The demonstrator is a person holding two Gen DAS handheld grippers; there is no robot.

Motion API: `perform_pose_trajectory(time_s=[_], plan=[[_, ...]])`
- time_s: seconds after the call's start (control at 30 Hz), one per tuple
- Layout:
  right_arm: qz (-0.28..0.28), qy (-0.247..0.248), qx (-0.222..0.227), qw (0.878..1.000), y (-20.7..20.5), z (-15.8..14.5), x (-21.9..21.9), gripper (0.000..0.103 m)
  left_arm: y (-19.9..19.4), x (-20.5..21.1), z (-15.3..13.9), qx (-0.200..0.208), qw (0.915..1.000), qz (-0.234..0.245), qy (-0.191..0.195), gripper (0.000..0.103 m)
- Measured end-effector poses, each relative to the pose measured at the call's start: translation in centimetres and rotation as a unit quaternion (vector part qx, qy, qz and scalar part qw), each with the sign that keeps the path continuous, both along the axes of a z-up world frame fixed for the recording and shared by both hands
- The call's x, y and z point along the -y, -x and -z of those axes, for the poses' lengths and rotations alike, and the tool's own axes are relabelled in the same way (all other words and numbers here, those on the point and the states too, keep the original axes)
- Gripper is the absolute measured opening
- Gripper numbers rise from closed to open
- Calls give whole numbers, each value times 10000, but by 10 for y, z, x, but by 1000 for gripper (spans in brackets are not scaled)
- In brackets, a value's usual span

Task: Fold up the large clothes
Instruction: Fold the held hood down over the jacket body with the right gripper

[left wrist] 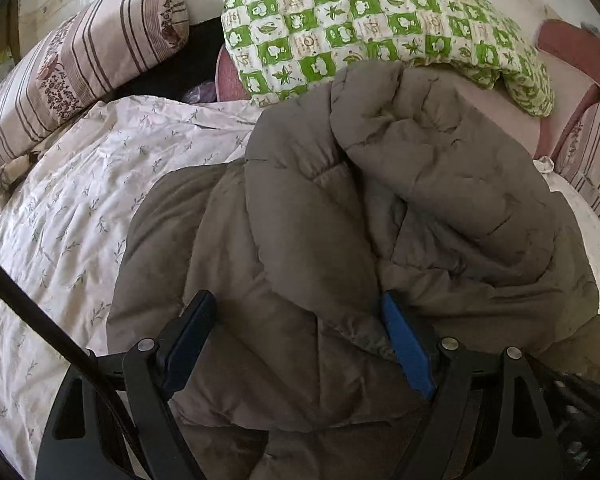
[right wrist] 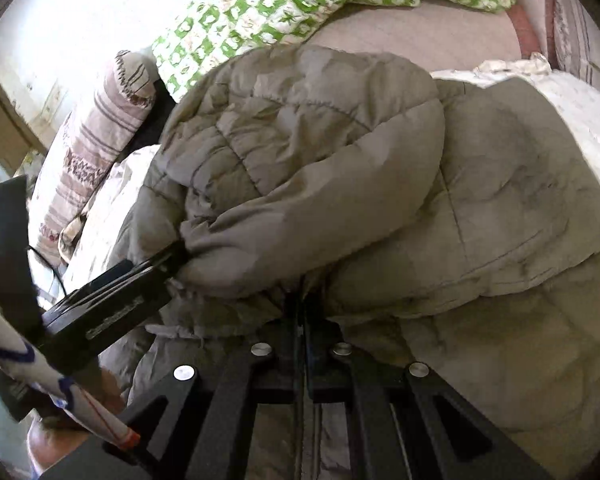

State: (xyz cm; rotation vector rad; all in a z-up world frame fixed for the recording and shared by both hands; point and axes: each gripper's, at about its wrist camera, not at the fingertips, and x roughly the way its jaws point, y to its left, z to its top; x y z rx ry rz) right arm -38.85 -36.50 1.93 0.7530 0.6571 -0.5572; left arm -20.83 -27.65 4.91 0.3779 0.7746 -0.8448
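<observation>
Left gripper [left wrist: 298, 312]: its two blue-padded black fingers are spread wide, and a thick padded fold of the grey-brown quilted puffer coat [left wrist: 340, 216] bulges between them; whether the pads press on the fold cannot be told from the left wrist view.
Left gripper seen from the right: in the right wrist view the black body of the left gripper [right wrist: 178, 254] is seen at the left, its tip at the gathered cuff of a sleeve; its handle is held by a hand [right wrist: 100, 392] at the lower left.
Right gripper [right wrist: 302, 304]: its jaws are closed together, with only a thin slit between them, and the tip is buried in the coat's fabric; whether any cloth is pinched there cannot be told.
Coat: it is heaped in puffy folds on the bed, one sleeve laid across the body.
Bed cover: a white crinkled sheet with small leaf sprigs [left wrist: 80, 200] is spread under the coat.
Pillows: a green-and-white checked pillow [left wrist: 364, 24] is seen beyond the coat, touching its far edge; a pink striped bolster pillow [left wrist: 80, 68] is propped at the far left.
Headboard: a reddish wooden rail [left wrist: 572, 48] is seen at the far right.
</observation>
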Motion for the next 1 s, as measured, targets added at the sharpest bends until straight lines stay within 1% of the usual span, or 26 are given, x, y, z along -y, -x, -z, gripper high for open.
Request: perform_pose_trajectory(time_s=[0.03,0.07,0.13,0.23,0.3,0.33,0.37,0.47,0.53,0.57,0.6,0.67,0.8,1.0], plan=[[-38,78,-70,9999,1,-6,-1,4,0,-1,-1,-29,10000,-3,10,83],[-73,276,-116,9995,7,-15,-4,4,-1,-3,-1,-46,10000,-1,31,83],[-68,573,-109,9983,14,-31,-6,4,-1,-4,0,-54,10000,-7,42,84],[40,1217,-54,9925,22,-62,-4,4,1,-4,1,-20,10000,-28,44,84],[146,1383,-70,9903,18,-74,7,5,2,-4,1,1,10000,-35,45,84],[170,1334,-23,9909,15,-76,15,6,1,-4,0,-2,10000,-39,51,84],[89,1229,-9,9924,8,-74,26,7,1,-4,0,-8,10000,-41,56,84],[34,1066,-265,9939,-12,-58,46,8,0,-4,0,-9,10000,-45,59,84],[-71,801,-415,9959,-21,-36,56,8,0,-4,0,-5,10000,-43,57,85],[-137,652,-641,9957,-27,-22,59,8,0,-4,0,-2,10000,-44,60,85],[-178,533,-746,9956,-30,-8,62,8,0,-4,0,-7,10000,-40,62,86],[-209,492,-752,9957,-32,10,64,8,1,-3,2,6,10000,-23,38,87],[-219,559,-822,9948,-36,12,66,8,3,0,4,99,9999,-23,-6,87],[-231,710,-804,9940,-32,-3,60,8,2,-4,-1,49,9999,-26,145,87]])
